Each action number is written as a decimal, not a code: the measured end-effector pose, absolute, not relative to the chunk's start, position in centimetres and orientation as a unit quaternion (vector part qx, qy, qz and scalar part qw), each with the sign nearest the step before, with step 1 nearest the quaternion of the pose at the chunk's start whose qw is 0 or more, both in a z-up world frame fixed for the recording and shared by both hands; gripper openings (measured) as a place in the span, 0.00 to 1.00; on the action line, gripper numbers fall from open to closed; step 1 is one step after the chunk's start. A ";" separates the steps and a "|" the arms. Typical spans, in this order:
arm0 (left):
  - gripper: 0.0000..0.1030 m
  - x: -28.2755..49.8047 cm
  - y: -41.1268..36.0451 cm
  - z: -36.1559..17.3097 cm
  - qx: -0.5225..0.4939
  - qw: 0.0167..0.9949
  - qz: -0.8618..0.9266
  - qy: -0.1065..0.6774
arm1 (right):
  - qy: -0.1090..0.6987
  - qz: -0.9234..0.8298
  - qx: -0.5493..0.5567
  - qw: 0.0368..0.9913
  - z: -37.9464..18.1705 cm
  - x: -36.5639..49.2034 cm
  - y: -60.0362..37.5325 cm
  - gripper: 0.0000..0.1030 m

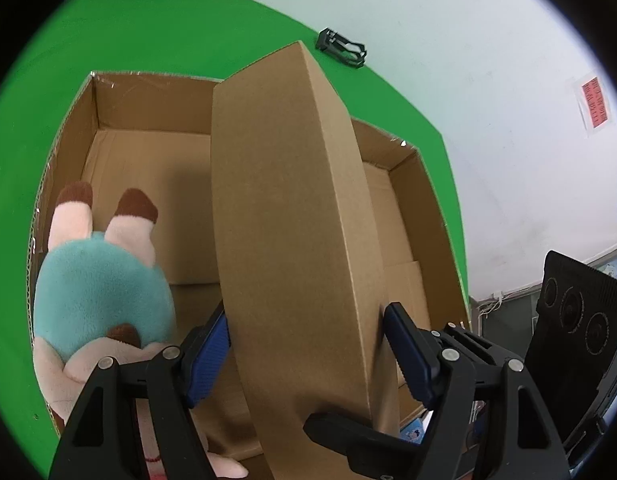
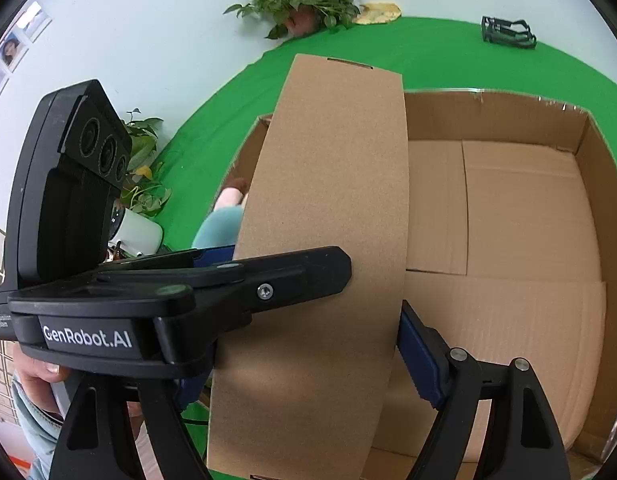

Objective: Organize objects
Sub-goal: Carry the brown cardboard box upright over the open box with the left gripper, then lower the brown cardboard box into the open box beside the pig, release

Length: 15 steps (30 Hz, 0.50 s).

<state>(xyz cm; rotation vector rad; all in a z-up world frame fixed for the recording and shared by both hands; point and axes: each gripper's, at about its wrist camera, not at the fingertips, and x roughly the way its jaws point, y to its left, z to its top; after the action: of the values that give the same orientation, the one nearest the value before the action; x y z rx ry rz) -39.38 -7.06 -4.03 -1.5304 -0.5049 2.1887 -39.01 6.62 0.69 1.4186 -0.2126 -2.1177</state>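
A flat brown cardboard box [image 1: 292,216] is held on edge over a large open carton [image 1: 148,128]. My left gripper [image 1: 308,344] is shut on the flat box, a blue pad on each face. My right gripper [image 2: 304,356] is shut on the same flat box [image 2: 328,220]; the left gripper [image 2: 180,292] crosses in front of it there. A plush toy [image 1: 100,280] with a teal body and pink legs lies in the carton's left side; part of the toy [image 2: 224,216] also shows behind the flat box. The carton's floor [image 2: 520,240] to the right is bare.
The carton stands on a green cloth [image 1: 156,32]. A black plastic frame [image 1: 342,48] lies at the cloth's far edge. Potted plants [image 2: 300,4] and a yellow object [image 2: 378,12] stand by the white wall. A white mug [image 2: 138,232] stands at the left.
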 end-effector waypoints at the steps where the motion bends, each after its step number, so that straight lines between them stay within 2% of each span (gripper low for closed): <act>1: 0.73 -39.3 -7.0 -4.2 -0.555 0.207 0.785 -0.180 | -0.083 -0.790 0.535 0.288 -0.8 -40.4 7.1 0.78; 8: 0.74 -38.6 -6.7 -4.7 -0.585 0.172 0.780 -0.142 | -0.095 -0.776 0.550 0.294 -2.4 -39.8 6.3 0.77; 11: 0.74 -37.7 -7.0 -3.5 -0.568 0.142 0.803 -0.111 | -0.095 -0.774 0.554 0.291 -3.0 -40.1 6.4 0.77; 15: 0.74 -36.6 -9.2 -1.7 -0.542 0.131 0.821 -0.125 | -0.100 -0.770 0.563 0.284 -4.4 -41.1 6.9 0.77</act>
<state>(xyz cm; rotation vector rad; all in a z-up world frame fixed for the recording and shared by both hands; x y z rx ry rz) -36.64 -9.16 -1.73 -1.5742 -0.3624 2.3833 -41.15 6.89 -4.37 1.5055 -0.2687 -2.0605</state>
